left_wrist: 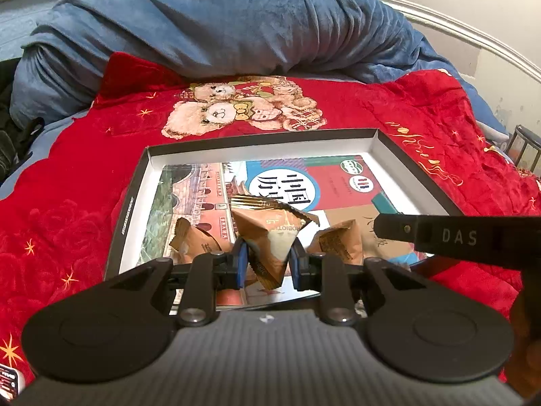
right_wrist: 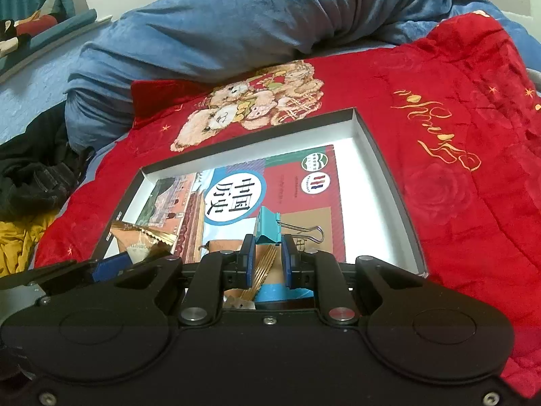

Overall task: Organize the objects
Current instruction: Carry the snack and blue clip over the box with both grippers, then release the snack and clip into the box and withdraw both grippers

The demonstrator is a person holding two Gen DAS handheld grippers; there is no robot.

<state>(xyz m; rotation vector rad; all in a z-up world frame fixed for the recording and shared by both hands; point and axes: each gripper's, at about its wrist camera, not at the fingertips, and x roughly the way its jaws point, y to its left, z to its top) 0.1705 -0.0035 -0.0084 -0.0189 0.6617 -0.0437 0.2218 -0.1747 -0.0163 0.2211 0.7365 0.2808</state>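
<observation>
A shallow black-rimmed box (left_wrist: 389, 143) lies on the red blanket with a colourful book (left_wrist: 338, 182) inside. My left gripper (left_wrist: 268, 265) is shut on an orange snack packet (left_wrist: 270, 233) held over the box. Two more orange packets (left_wrist: 199, 242) (left_wrist: 338, 240) lie in the box beside it. My right gripper (right_wrist: 268, 262) is shut on a teal binder clip (right_wrist: 268, 228) above the box (right_wrist: 378, 155); its wire handles point right. A gold-edged packet (right_wrist: 260, 267) lies below the fingers. The left gripper's blue pad (right_wrist: 111, 264) and its packet (right_wrist: 142, 240) show at the left.
The red teddy-bear blanket (left_wrist: 84, 182) covers the bed. A bunched blue duvet (left_wrist: 219, 27) lies behind the box. Dark clothing (right_wrist: 33, 176) and yellow fabric (right_wrist: 17, 240) lie at the left. A white bed rail (left_wrist: 456, 27) curves at the right.
</observation>
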